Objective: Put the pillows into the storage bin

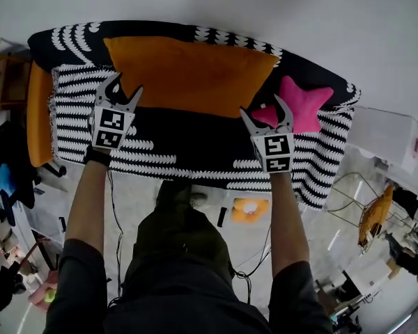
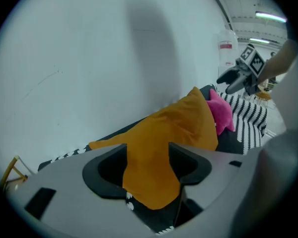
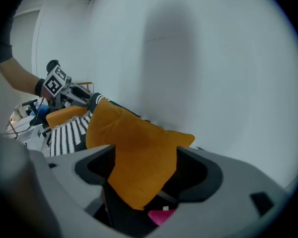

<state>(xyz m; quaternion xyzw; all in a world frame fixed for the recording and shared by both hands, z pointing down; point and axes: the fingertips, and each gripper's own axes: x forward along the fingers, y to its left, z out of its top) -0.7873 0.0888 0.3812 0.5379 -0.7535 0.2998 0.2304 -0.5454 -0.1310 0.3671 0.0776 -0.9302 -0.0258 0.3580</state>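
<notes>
The only print on show is the black-and-white square code on each gripper's cube, patterns rather than letters, plus a small red-and-white label (image 2: 226, 44) high on the wall at about 2 o'clock in the left gripper view, too small to read. The left gripper (image 1: 127, 82) is held at 10 o'clock from where the person stands, its jaws well apart. Through them I can see a corner of the big orange pillow (image 1: 188, 72) filling the gap, though I cannot tell whether the cloth touches the pads. The right gripper (image 1: 261, 106) is at 1 o'clock, and its jaws are also spread wide. Its own view shows the orange pillow's other corner hanging in the opening, with a scrap of pink below it. That pink belongs to the star-shaped pillow (image 1: 303, 103), which lies at 2 o'clock on the sofa (image 1: 195, 152), just right of the right gripper and beside the orange pillow's right end. Both pillows rest on the sofa's black-and-white patterned cover, and the orange one leans against the backrest at 12 o'clock. A second orange cushion (image 1: 38, 113) sits at the sofa's far left end, at 9 o'clock.
</notes>
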